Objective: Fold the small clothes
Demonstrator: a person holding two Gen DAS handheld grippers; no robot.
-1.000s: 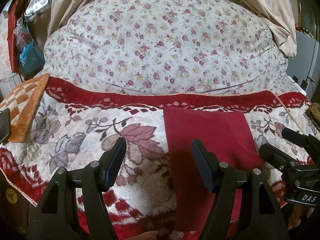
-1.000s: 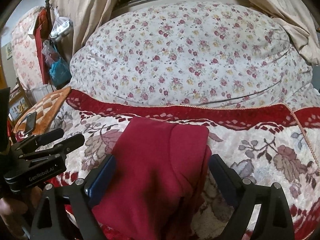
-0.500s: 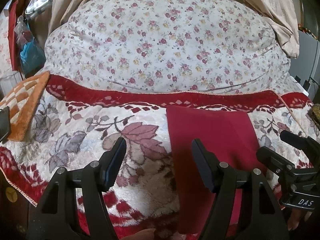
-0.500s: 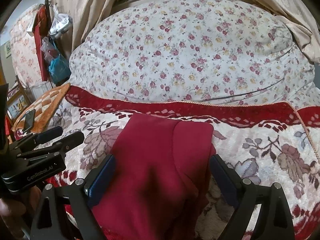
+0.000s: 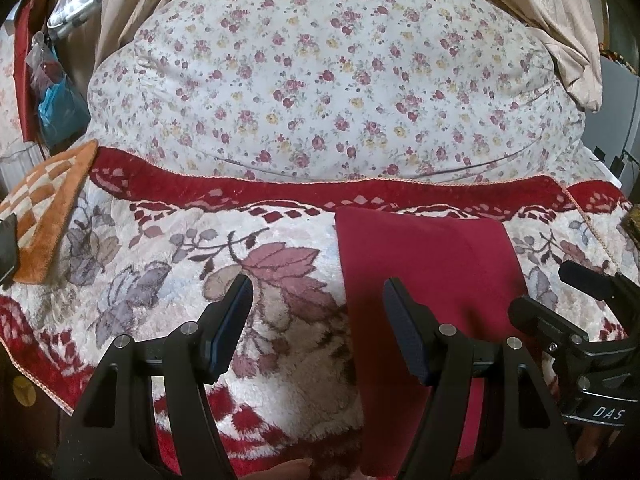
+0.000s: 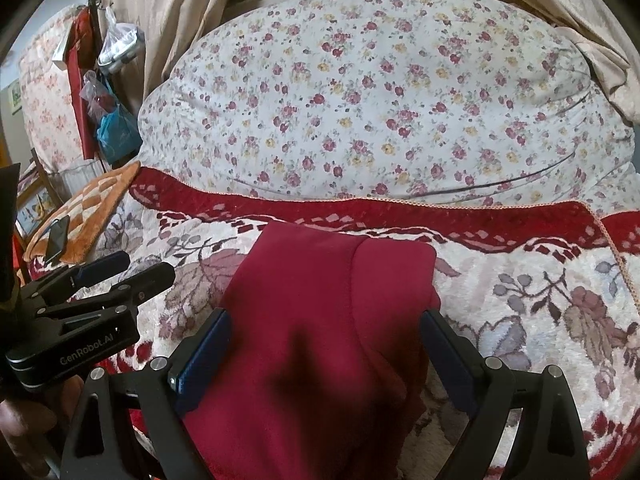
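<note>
A dark red garment [image 5: 424, 264] lies folded lengthwise on a floral red-and-cream blanket [image 5: 168, 256]; in the right wrist view it [image 6: 320, 320] fills the space between the fingers, one side folded over. My left gripper [image 5: 318, 300] is open and empty, hovering over the garment's left edge. My right gripper [image 6: 324, 332] is open above the garment's near part; it also shows in the left wrist view [image 5: 576, 312]. The left gripper shows in the right wrist view [image 6: 108, 276].
A big flowered duvet [image 5: 336, 92] is heaped behind the blanket. An orange checked mat [image 6: 84, 216] with a phone [image 6: 58, 238] lies at the left. Bags [image 6: 112, 120] and curtains [image 6: 172, 12] hang at the back left.
Both grippers have drifted slightly toward me and lifted a little. The garment lies as before. Both stay open.
</note>
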